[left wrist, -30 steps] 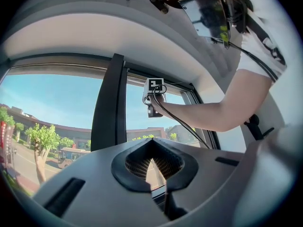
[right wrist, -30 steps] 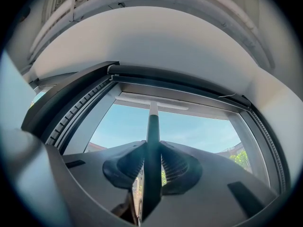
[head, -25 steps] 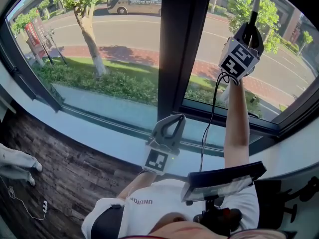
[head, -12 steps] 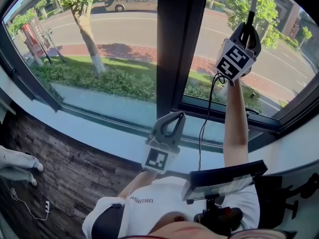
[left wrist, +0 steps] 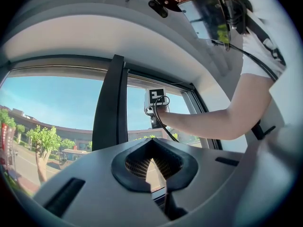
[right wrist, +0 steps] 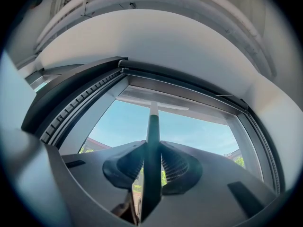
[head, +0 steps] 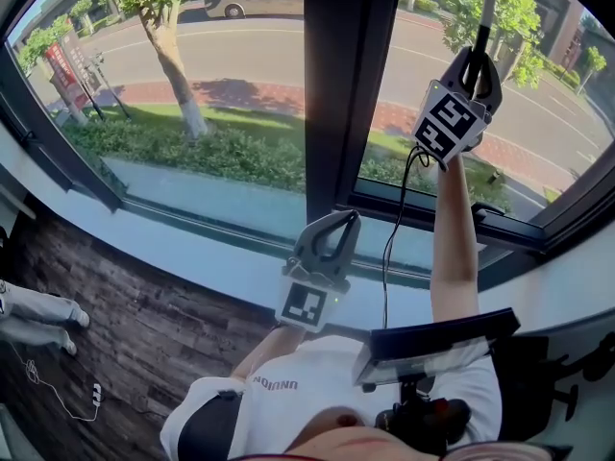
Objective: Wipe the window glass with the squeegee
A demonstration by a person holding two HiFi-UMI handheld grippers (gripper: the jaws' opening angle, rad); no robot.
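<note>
My right gripper (head: 473, 65) is raised high against the right window glass (head: 548, 113), shut on the squeegee's dark handle (head: 483, 22). In the right gripper view the handle (right wrist: 151, 145) runs up between the pads to the pale squeegee blade (right wrist: 152, 104), which lies across the glass (right wrist: 199, 126) close under the top frame. My left gripper (head: 333, 230) hangs low over the white sill (head: 192, 257), shut with nothing in it. In the left gripper view, the left gripper's pads (left wrist: 151, 161) meet at the tip, and the right gripper (left wrist: 156, 100) shows far up by the pane.
A broad dark mullion (head: 351, 84) divides the two panes. Dark frame rails (head: 480, 221) border the right pane at the bottom. Dark wood floor (head: 106, 325) lies at the left, with a thin cable (head: 58, 401) and someone's shoes (head: 38, 317). A cable (head: 392, 248) hangs from my right gripper.
My right gripper with the squeegee has shifted slightly left on the right pane. The left gripper has stayed low by the sill.
</note>
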